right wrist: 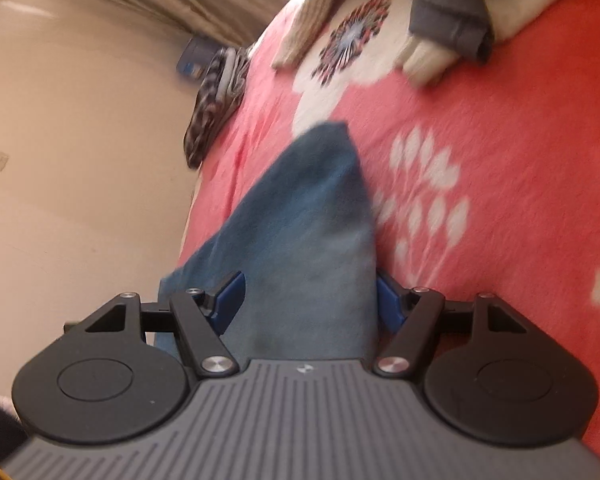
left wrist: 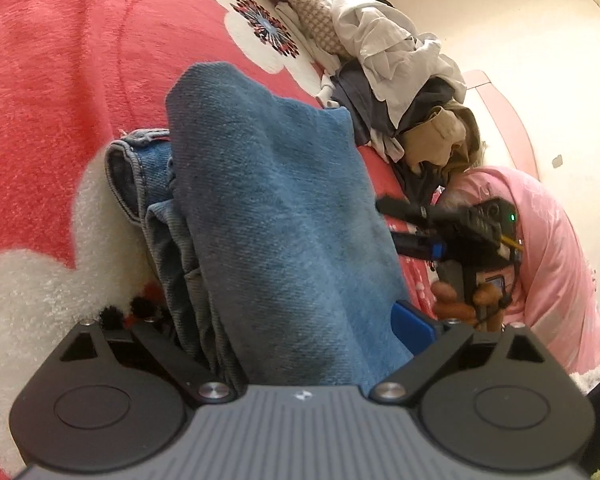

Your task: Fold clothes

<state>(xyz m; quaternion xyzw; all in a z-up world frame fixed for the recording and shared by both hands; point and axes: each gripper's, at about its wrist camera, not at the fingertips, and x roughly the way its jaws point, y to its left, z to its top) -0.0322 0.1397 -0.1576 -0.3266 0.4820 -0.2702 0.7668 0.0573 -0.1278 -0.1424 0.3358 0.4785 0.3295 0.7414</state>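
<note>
Jeans [left wrist: 276, 216], blue denim, folded in thick layers, lie on a red fleece blanket [left wrist: 60, 80] with white flower print.

Left wrist view: the denim runs up the middle of the frame, straight out from between the fingers of the left gripper [left wrist: 296, 332]. One blue pad [left wrist: 414, 330] shows at the right edge of the cloth; the other finger is buried behind the fabric. Jaws stand wide with the folded bundle filling the gap. Whether the pads press on it — cannot tell. A waistband or hem seam [left wrist: 128, 176] pokes out on the left side of the bundle.

Right wrist view: a tapering fold of the same denim [right wrist: 312, 232] sits between both blue pads of the right gripper [right wrist: 310, 300]. Left pad lies against the cloth; right pad sits at its edge. Jaws spread fairly wide, cloth filling the gap, so it appears to be gripping the thick fold. View somewhat blurred.

Also in left view: the right gripper [left wrist: 412, 224] beside the right edge of the jeans, held by a hand [left wrist: 468, 300]. Pink sleeve [left wrist: 548, 248] behind.

Unfolded clothes pile [left wrist: 396, 80] lies farther up the blanket, apart from the jeans.
</note>
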